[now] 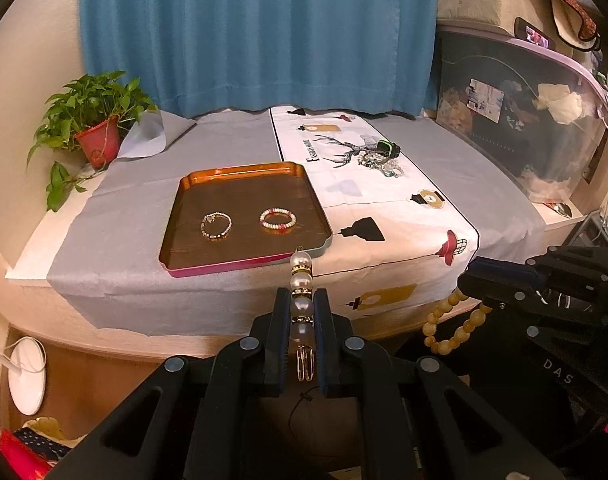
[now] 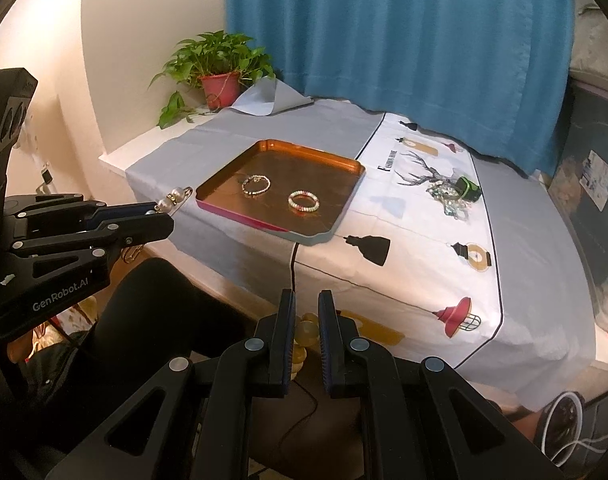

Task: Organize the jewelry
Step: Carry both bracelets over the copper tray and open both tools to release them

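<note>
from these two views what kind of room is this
Probably a lived-in bedroom or spare room: a blue curtain, a potted plant on the ledge, and a clear storage bin of household odds.

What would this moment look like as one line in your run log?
left gripper: shut on pearl clip | right gripper: shut on bead bracelet | tray: two bracelets inside | pile: on cloth
</note>
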